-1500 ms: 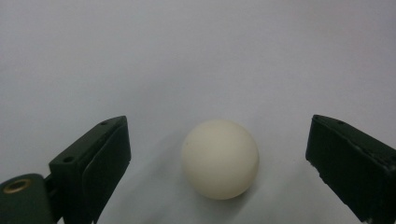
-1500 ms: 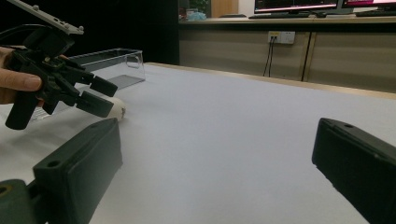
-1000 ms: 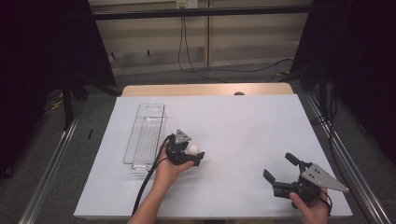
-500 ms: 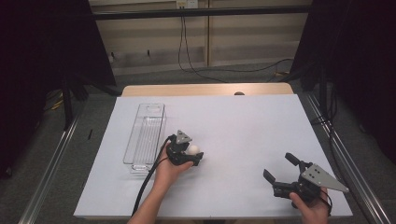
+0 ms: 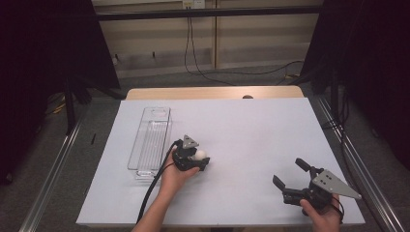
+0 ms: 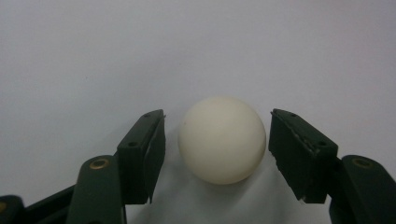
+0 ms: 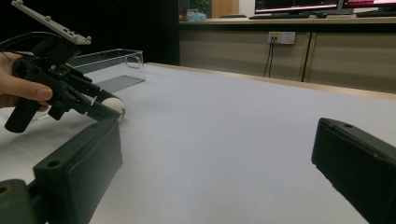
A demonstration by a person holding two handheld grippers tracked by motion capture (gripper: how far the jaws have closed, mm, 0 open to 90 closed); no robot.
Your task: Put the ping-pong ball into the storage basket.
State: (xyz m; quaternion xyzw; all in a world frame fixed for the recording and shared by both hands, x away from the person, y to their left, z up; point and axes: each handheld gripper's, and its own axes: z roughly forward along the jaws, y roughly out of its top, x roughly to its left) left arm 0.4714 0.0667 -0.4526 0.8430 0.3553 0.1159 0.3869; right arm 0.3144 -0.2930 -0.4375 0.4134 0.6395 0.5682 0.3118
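Left hand-held gripper (image 6: 217, 154) just closing round white ball (image 6: 222, 139), small gaps remain; no writing legible.

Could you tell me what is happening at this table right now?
A person holds a gripper in each hand. The left gripper has just been closing around a white ball on the white table; small gaps remain beside the pads. A clear tray lies close by. The right gripper waits open, apart.
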